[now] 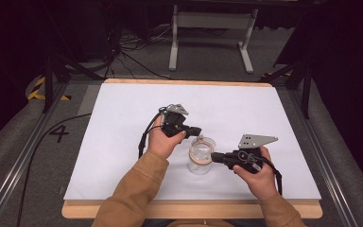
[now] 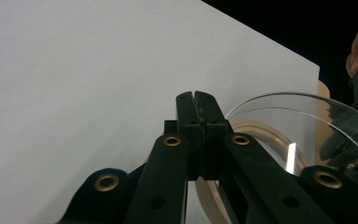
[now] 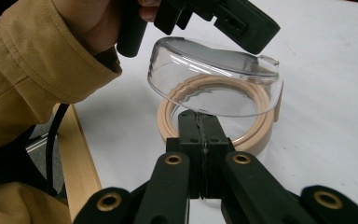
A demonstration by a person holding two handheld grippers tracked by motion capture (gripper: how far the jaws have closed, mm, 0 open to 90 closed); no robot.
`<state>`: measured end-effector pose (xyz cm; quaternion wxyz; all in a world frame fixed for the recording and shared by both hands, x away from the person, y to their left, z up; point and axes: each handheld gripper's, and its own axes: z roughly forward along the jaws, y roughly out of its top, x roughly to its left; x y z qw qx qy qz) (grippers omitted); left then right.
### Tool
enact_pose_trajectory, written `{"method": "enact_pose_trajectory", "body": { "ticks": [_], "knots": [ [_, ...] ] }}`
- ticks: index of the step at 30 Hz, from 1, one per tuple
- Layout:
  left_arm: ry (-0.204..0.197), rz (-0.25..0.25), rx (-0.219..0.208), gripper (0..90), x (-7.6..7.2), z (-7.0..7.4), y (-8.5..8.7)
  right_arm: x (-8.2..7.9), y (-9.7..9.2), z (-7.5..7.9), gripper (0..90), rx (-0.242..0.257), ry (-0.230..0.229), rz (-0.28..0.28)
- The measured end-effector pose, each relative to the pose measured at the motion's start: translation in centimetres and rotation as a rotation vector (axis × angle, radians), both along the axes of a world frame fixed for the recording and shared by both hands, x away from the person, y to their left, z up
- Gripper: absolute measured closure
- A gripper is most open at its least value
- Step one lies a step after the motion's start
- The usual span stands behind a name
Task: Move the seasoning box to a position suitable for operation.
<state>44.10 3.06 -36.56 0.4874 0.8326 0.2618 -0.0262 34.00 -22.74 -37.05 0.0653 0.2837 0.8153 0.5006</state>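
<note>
Right now a clear jar [image 1: 201, 158] with a tan ring [image 3: 214, 109] at its mouth stands near the front of the white counter [image 1: 123, 123], between both hands. The right tongs [image 1: 216, 157] are pinched together on the ring, likely to keep the jar from sliding. The left tongs [image 1: 196, 131] are clamped on the edge of the clear lid [image 3: 214, 77], holding it tipped up above the mouth, so the jar looks open

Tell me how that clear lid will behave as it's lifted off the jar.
The clear lid looks like thin, rigid plastic, so probably light and stiff. Its glossy surface may slip in the left claw, which pinches only its rim. The jar looks light and could tip.
</note>
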Motion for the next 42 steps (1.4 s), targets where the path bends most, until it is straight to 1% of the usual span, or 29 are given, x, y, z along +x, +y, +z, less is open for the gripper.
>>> {"method": "enact_pose_trajectory", "body": {
  "ticks": [3, 5, 7, 8, 11, 13, 16, 17, 19, 20, 21, 22, 23, 26, 30, 32, 33, 34, 35, 36, 37, 38, 39, 42],
  "knots": [
    [-0.019, 0.019, -0.001, 90.0, -0.3, 0.4, 0.8, 0.1, 0.0, 0.2, 90.0, 0.003, -0.017, 0.001],
    [-0.020, 0.028, -0.008, 90.0, -0.6, 0.5, 1.3, 0.2, 0.1, 0.3, 90.0, 0.007, -0.028, 0.003],
    [-0.027, 0.040, -0.003, 90.0, -1.0, 0.7, 2.0, 0.4, 0.2, 0.5, 90.0, 0.012, -0.042, 0.007],
    [-0.027, 0.040, -0.003, 90.0, -1.0, 0.7, 2.0, 0.4, 0.2, 0.5, 90.0, 0.012, -0.042, 0.007],
    [-0.026, 0.054, 0.000, 89.6, -1.6, 0.9, 2.9, 0.7, 0.2, 0.9, 90.0, 0.019, -0.058, 0.012],
    [-0.029, 0.054, -0.003, 86.8, -2.0, 0.9, 3.5, 0.9, 0.3, 1.1, 90.0, 0.030, -0.070, 0.019],
    [-0.030, 0.058, 0.002, 85.5, -2.5, 0.9, 4.2, 1.2, 0.5, 1.4, 90.0, 0.037, -0.086, 0.028],
    [-0.029, 0.063, -0.001, 85.3, -2.7, 0.9, 4.5, 1.3, 0.5, 1.5, 90.0, 0.038, -0.092, 0.029],
    [-0.034, 0.075, 0.006, 84.9, -3.0, 0.9, 5.0, 1.6, 0.6, 1.7, 90.0, 0.045, -0.097, 0.033],
    [-0.030, 0.077, 0.004, 84.7, -3.2, 0.8, 5.2, 1.7, 0.6, 1.8, 90.0, 0.048, -0.101, 0.034],
    [-0.034, 0.081, 0.013, 84.4, -3.3, 0.8, 5.7, 1.8, 0.7, 1.9, 90.0, 0.052, -0.102, 0.034],
    [-0.025, 0.093, 0.013, 84.2, -3.5, 0.8, 5.9, 2.0, 0.7, 2.0, 90.0, 0.056, -0.106, 0.033],
    [-0.028, 0.102, 0.010, 84.0, -3.7, 0.7, 6.2, 2.2, 0.7, 2.1, 90.0, 0.060, -0.109, 0.037],
    [-0.021, 0.117, 0.023, 83.6, -4.0, 0.7, 7.0, 2.6, 0.7, 2.3, 90.0, 0.070, -0.116, 0.036],
    [-0.016, 0.148, 0.028, 83.1, -4.6, 0.3, 8.1, 3.3, 0.9, 2.6, 90.0, 0.085, -0.123, 0.037],
    [-0.012, 0.156, 0.032, 83.0, -4.8, 0.2, 8.6, 3.7, 0.9, 2.6, 90.0, 0.089, -0.121, 0.034],
    [-0.012, 0.156, 0.032, 82.7, -4.8, 0.2, 8.6, 3.7, 0.9, 2.6, 90.0, 0.089, -0.121, 0.034],
    [-0.010, 0.162, 0.034, 82.7, -5.0, 0.1, 9.0, 3.9, 0.9, 2.5, 90.0, 0.091, -0.118, 0.033],
    [-0.001, 0.168, 0.037, 81.5, -5.1, 0.0, 9.1, 4.3, 0.9, 2.5, 90.0, 0.100, -0.110, 0.031],
    [-0.001, 0.168, 0.037, 80.9, -5.1, 0.0, 9.1, 4.3, 0.9, 2.5, 90.0, 0.100, -0.110, 0.031],
    [-0.001, 0.165, 0.043, 80.7, -5.2, -0.1, 9.2, 4.6, 0.9, 2.4, 90.0, 0.108, -0.106, 0.033],
    [0.009, 0.170, 0.044, 80.7, -5.3, -0.2, 9.2, 4.6, 0.9, 2.4, 90.0, 0.108, -0.106, 0.033],
    [0.009, 0.168, 0.053, 80.5, -5.3, -0.3, 9.3, 4.8, 0.9, 2.4, 90.0, 0.108, -0.106, 0.033],
    [0.008, 0.173, 0.054, 80.0, -5.4, -0.5, 9.6, 5.3, 0.9, 2.2, 90.0, 0.110, -0.105, 0.025]
  ]
}}
